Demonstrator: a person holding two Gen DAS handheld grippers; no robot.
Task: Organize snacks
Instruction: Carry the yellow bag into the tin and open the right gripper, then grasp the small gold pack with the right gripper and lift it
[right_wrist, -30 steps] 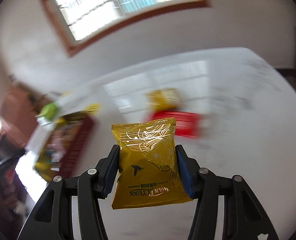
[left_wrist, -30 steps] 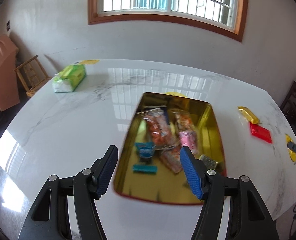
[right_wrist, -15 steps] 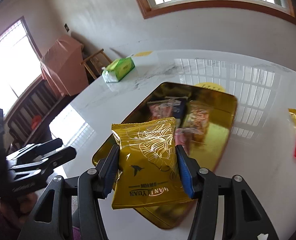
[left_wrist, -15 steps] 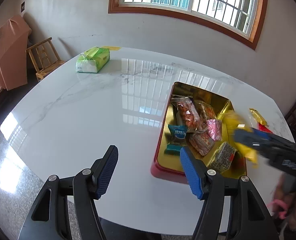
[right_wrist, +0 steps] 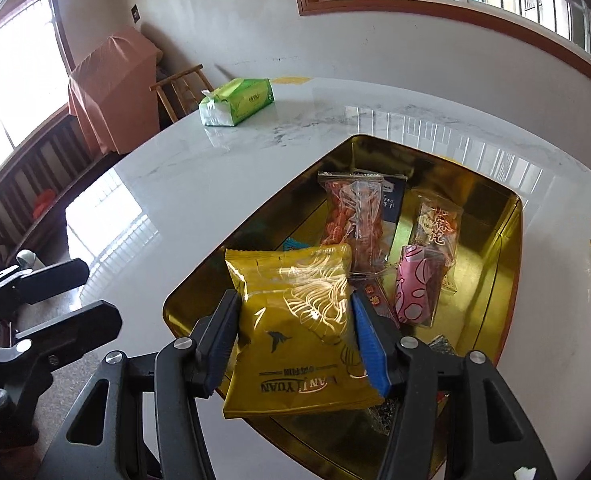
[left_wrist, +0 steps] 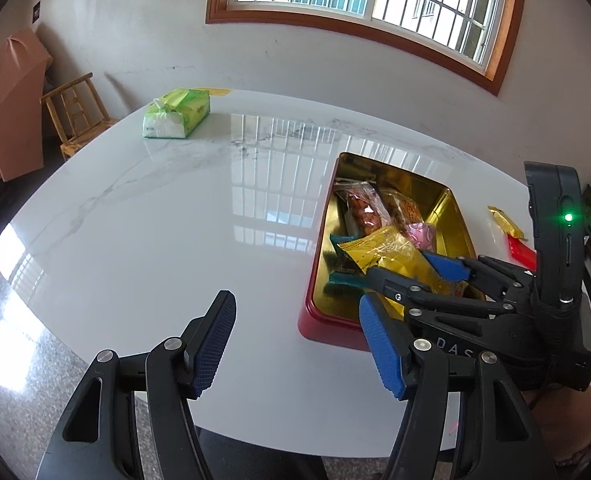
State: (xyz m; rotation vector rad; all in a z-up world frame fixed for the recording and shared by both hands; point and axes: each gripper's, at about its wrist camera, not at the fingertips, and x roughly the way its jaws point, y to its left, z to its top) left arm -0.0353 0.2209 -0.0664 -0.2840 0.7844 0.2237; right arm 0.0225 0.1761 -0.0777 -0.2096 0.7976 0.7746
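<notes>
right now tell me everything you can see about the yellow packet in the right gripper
The yellow packet is a glossy, sealed pillow-style foil wrapper with crimped ends, printed with fine pale line art, a small dark bird and the word "WANLIYUAN". It looks puffy and intact. The right hand-held gripper is shut on it, its blue pads pressing the two side edges. The packet is held roughly flat above the near end of the gold tin, over the other snacks; whether it touches any of them cannot be told.

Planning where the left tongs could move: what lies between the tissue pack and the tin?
Nothing: in both wrist views only bare white table runs between the tissue pack and the tin.
</notes>
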